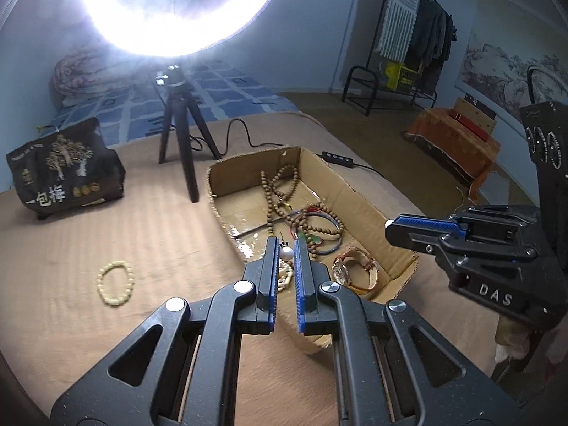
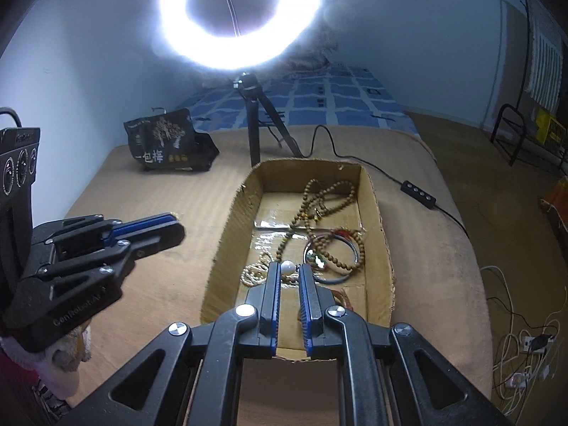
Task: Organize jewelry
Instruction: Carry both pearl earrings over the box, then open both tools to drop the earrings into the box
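Note:
An open cardboard box (image 1: 358, 195) (image 2: 374, 213) on the tan table holds a long wooden bead string (image 1: 280, 184) (image 2: 328, 191), bangles (image 1: 328, 229) (image 2: 335, 248), a watch (image 1: 346, 271) and cream beads (image 2: 255, 272). A white pearl (image 1: 287, 253) (image 2: 288, 267) shows through the narrow gap beyond each gripper's tips; I cannot tell whether it is pinched. My left gripper (image 1: 285, 248) (image 2: 178, 229) hangs shut at the box's near left edge. My right gripper (image 2: 288, 269) (image 1: 389, 225) is shut over the box's near end. A cream bead bracelet (image 1: 115, 284) lies on the table, left of the box.
A ring light on a black tripod (image 1: 179, 135) (image 2: 254, 131) stands behind the box, its cable and controller (image 1: 337, 159) (image 2: 419, 191) running right. A dark printed bag (image 1: 65, 170) (image 2: 167, 142) sits at the back left. Loose cables (image 2: 525, 348) lie on the floor.

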`<state>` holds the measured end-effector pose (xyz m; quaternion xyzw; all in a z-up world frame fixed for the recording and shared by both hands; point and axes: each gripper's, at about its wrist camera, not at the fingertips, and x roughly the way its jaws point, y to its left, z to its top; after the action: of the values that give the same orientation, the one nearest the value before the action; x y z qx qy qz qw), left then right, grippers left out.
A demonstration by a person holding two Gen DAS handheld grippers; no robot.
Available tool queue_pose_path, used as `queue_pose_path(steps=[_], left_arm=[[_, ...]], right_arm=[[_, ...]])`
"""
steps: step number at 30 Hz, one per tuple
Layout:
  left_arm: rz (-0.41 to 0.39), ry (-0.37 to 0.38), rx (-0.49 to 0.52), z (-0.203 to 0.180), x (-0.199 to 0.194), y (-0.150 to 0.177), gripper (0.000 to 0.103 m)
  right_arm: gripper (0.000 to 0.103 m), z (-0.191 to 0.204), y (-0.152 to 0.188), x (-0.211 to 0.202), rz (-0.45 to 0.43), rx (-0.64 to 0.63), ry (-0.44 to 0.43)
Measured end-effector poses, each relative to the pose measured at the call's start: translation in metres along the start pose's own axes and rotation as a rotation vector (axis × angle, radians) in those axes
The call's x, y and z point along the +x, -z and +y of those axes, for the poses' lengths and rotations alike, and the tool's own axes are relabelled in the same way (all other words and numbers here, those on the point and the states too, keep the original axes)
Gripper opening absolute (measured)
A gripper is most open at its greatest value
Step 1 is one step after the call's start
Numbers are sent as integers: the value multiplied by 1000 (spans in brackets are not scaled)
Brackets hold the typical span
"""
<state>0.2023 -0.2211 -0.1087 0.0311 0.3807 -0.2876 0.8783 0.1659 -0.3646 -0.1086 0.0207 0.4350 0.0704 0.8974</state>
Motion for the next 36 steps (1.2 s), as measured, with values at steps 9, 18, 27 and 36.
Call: queue_pose_path(steps=[9,18,27,36], left_arm=[[27,1,10,-9,22,0,6],[30,-2,9,-8,22,0,6],[28,-27,11,-5,21,0,49],[13,-54,16,-4,17,-1,65]], right_arm=[[8,-16,9,20,48,33,4],[9,-27,14,29,73,59,9],[43,-23,13,28,63,33,46],[75,-26,11,18,34,52,94]])
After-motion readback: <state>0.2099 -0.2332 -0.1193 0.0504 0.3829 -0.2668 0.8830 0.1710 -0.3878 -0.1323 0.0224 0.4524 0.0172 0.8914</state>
